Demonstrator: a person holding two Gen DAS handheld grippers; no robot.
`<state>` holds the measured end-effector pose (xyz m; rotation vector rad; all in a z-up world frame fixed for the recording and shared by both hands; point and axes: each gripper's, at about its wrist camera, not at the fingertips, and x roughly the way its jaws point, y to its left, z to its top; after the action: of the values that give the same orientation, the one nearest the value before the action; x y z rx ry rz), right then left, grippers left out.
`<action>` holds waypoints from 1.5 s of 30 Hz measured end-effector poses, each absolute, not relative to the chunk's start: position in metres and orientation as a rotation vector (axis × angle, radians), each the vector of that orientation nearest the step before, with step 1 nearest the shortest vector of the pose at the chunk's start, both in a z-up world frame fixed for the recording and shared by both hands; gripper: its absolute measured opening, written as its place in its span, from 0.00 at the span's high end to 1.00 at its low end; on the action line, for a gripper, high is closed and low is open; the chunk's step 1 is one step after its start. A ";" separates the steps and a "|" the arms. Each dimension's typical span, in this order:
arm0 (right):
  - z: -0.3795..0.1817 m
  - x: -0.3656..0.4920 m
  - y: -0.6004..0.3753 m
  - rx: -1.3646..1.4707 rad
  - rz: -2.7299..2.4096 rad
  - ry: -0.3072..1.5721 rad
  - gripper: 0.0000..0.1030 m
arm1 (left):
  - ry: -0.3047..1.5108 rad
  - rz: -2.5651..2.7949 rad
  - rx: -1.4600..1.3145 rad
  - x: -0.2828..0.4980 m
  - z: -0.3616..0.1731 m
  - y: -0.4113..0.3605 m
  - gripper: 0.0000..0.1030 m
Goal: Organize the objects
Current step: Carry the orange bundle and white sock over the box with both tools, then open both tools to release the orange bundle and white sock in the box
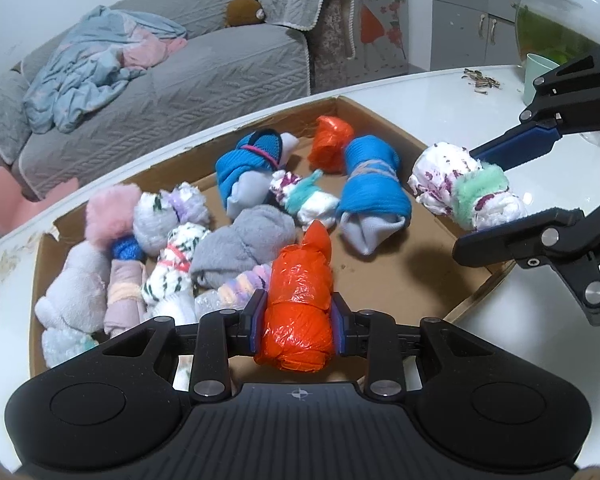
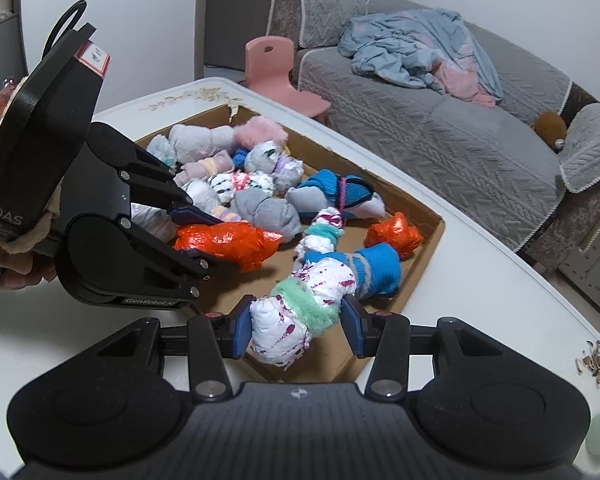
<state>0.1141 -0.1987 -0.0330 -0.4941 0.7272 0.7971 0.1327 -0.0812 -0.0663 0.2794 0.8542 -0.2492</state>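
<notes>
both grippers grasp bundles above the box (image 1: 400,276): left gripper (image 1: 298,320) clamps an orange bundle (image 1: 298,304), right gripper (image 2: 296,330) squeezes a white bundle (image 2: 300,312) over the box's near edge. looks like mid-placing; next, each likely needs lowering into a bare patch beside the sock rolls (image 1: 172,248) further in, then letting go.

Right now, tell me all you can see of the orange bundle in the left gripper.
The orange bundle looks like crinkly, glossy plastic bag rolled into a fat cylinder with a twisted tip. The left gripper has its jaws shut on its middle, holding it over the near edge of the cardboard tray, tip pointing at the grey sock roll.
</notes>
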 end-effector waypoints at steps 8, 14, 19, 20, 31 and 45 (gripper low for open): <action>-0.039 0.116 -0.185 -0.514 0.839 0.760 0.59 | 0.902 -0.245 0.149 0.130 -0.073 -0.051 0.62; -0.049 0.127 -0.166 -0.541 0.858 0.802 0.59 | 0.912 -0.255 0.085 0.130 -0.069 -0.041 0.62; -0.061 0.136 -0.150 -0.581 0.899 0.808 0.59 | 0.922 -0.259 0.042 0.132 -0.069 -0.035 0.62; -0.064 0.138 -0.148 -0.603 0.907 0.807 0.59 | 0.923 -0.259 0.048 0.132 -0.068 -0.036 0.62; -0.074 0.138 -0.140 -0.783 0.966 0.786 0.60 | 0.957 -0.311 0.127 0.142 -0.069 -0.055 0.61; -0.072 0.143 -0.144 -0.829 0.981 0.814 0.48 | 0.969 -0.304 0.186 0.141 -0.060 -0.058 0.16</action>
<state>0.1435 -0.1440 -0.0723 -0.8286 0.8140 0.9808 0.1407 -0.0580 -0.0603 0.1855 0.9694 -0.3045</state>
